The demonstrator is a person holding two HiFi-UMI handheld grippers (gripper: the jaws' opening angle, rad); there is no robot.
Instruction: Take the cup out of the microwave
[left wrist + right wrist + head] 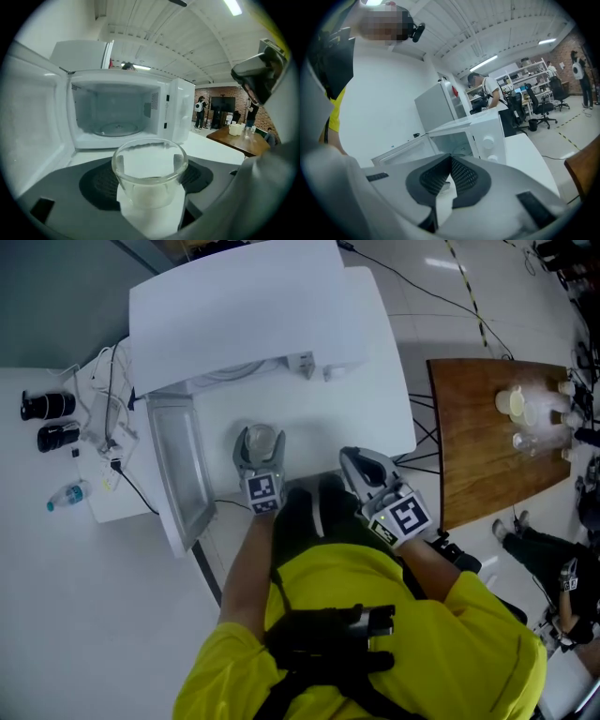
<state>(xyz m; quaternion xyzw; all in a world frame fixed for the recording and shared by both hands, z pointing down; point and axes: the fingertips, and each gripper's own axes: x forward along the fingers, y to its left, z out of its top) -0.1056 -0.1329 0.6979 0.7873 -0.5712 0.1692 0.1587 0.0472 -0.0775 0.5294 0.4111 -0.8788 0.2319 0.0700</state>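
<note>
Left gripper (260,448) clamps a glass cup (149,173) before the open microwave (117,110) on a white table (319,418); right gripper (361,465) fingers pressed together; wooden table (478,446) beside.

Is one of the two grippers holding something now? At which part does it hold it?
The left gripper holds the clear glass cup by its side wall, its fingers on opposite sides. The right gripper is shut and empty.

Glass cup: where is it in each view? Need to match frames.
Head view: glass cup at centre, just in front of the open microwave.
Left gripper view: lower centre, microwave behind it.
Right gripper view: not in it; microwave at centre.
Shared landmark: the microwave.
</note>
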